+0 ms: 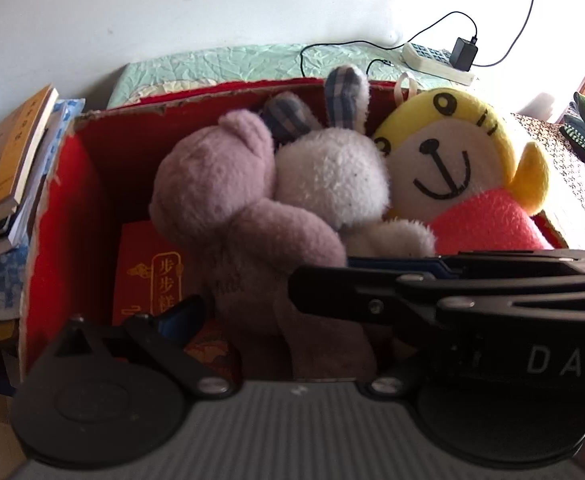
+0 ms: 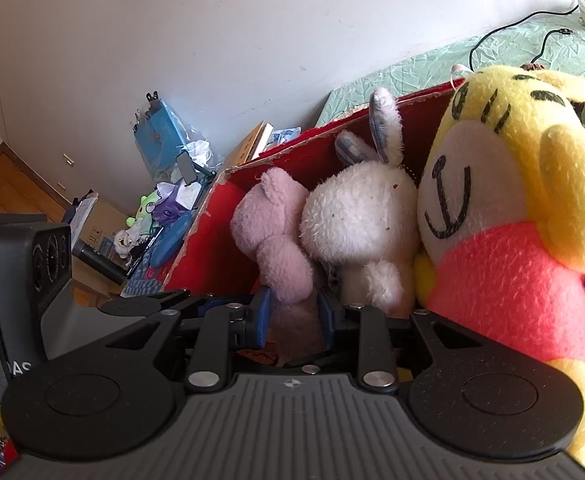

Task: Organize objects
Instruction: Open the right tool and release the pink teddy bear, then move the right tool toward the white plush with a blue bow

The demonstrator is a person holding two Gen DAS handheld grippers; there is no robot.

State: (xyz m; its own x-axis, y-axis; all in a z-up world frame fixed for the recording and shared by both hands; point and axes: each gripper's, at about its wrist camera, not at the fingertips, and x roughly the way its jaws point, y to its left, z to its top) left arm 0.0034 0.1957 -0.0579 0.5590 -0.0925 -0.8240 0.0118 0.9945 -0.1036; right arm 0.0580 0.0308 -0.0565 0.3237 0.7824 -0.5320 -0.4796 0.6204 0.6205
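Between my right jaws: the pink bear [image 2: 276, 232]; my right gripper [image 2: 294, 314] pinches its lower body.
Left jaws: my left gripper [image 1: 260, 292] is spread wide, with the bear's body in the gap and no pad pressing it.
Beyond the jaws: the white rabbit [image 1: 332, 176] and yellow doll [image 1: 452, 168] lean in the red box [image 1: 60, 184], just beside the bear.
Done: 3 toys are in the box.
Left: I judge I must release the bear; other clutter stays outside.
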